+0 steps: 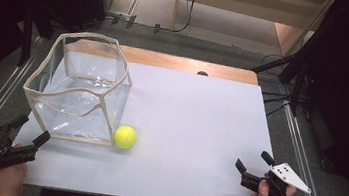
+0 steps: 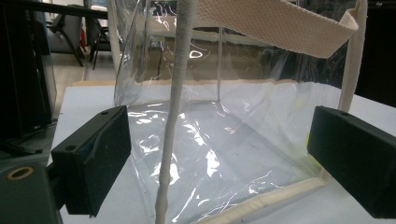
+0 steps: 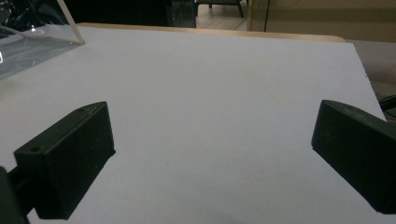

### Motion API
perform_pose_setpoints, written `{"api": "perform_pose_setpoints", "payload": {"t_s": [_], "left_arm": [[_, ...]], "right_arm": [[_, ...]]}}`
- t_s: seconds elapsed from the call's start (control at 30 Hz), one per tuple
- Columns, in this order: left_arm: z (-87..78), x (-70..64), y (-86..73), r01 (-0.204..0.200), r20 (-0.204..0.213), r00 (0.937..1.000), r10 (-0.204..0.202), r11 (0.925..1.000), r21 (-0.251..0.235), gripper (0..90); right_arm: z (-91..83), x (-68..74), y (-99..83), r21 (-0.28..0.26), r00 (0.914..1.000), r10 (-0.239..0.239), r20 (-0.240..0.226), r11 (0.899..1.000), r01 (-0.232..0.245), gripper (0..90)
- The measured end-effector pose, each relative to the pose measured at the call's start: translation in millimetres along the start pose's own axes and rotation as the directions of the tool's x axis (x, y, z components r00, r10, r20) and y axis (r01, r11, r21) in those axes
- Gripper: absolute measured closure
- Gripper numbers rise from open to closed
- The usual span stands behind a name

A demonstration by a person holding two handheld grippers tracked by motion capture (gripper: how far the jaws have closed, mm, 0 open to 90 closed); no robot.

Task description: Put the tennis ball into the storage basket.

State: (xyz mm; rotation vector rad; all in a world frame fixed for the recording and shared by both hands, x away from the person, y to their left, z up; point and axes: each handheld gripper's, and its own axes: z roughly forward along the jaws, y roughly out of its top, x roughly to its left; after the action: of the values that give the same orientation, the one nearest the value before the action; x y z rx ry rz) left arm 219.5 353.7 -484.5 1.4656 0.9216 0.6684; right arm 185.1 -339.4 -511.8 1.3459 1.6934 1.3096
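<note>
one bag, one ball, two grippers at the near edge

counted on the table [image 1: 194, 125]: one clear plastic bag [image 1: 80, 86] with cream fabric trim, and one yellow-green tennis ball [image 1: 125, 137]. two grippers are in view, one in each of the person's hands.

the bag stands upright on the far left part of the white surface, its top open and its walls slightly buckled. the ball lies on the table outside the bag, touching or just beside the bag's near right corner; the pictures do not settle which.

left gripper [image 1: 30, 130]: at the near left corner of the table, jaws spread wide, holding nothing. in the left gripper view the bag [image 2: 224, 140] stands close ahead of the jaws, one cream corner seam between them, with no contact visible.

right gripper [image 1: 253, 162]: at the near right edge, well apart from bag and ball, jaws spread wide and empty. in the right gripper view a corner of the bag [image 3: 32, 32] shows at upper left.
</note>
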Motion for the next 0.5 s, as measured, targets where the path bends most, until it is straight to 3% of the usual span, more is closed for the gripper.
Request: {"api": "perform_pose_setpoints", "payload": {"t_s": [0.23,0.5], "left_arm": [[0.2,-1.7,-0.3,-0.012,-0.002,0.9999,0.012,0.9999,0.001,6.5],[-0.1,-1.9,-0.6,-0.014,-0.002,0.9999,0.014,0.9999,0.000,6.5]], "right_arm": [[-1.9,3.2,2.9,-0.001,1.0000,-0.006,0.000,1.000,0.006,0.0],[2.6,17.3,18.1,0.034,0.9961,-0.079,-0.038,0.996,0.081,0.0]]}}
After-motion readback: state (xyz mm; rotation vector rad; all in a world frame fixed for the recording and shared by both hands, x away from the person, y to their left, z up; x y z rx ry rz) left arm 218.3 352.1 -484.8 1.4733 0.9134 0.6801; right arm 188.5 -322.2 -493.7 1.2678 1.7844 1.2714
